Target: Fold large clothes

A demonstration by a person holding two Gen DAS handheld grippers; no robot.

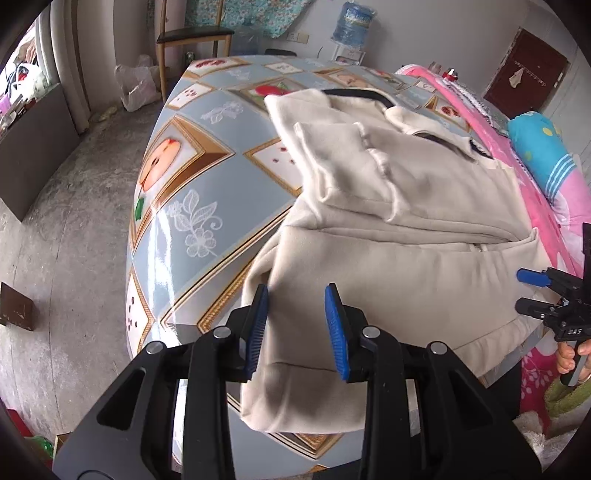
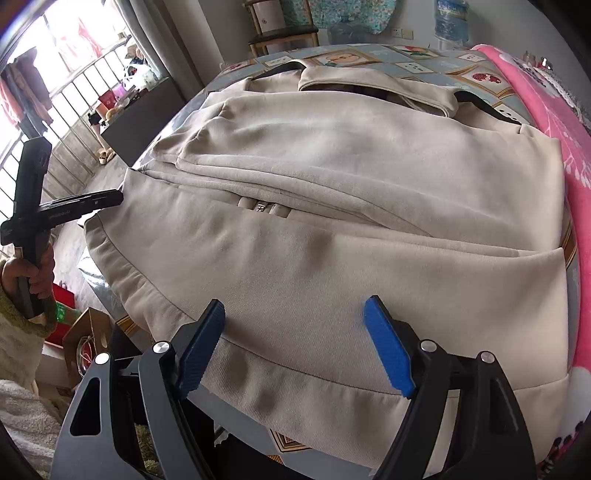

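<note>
While jacket (image 2: 314, 266) hem lies between both jaws, pads parted, nothing gripped.

Ahead of the gripper, past the far edge of the desk (image 1: 177, 177) with its fruit-patterned cover, stand a wooden chair (image 1: 192, 37) and a blue water bottle (image 1: 352, 22). To the gripper's right runs a pink blanket (image 1: 532, 192); to its left, bare concrete floor (image 1: 66, 221).
</note>
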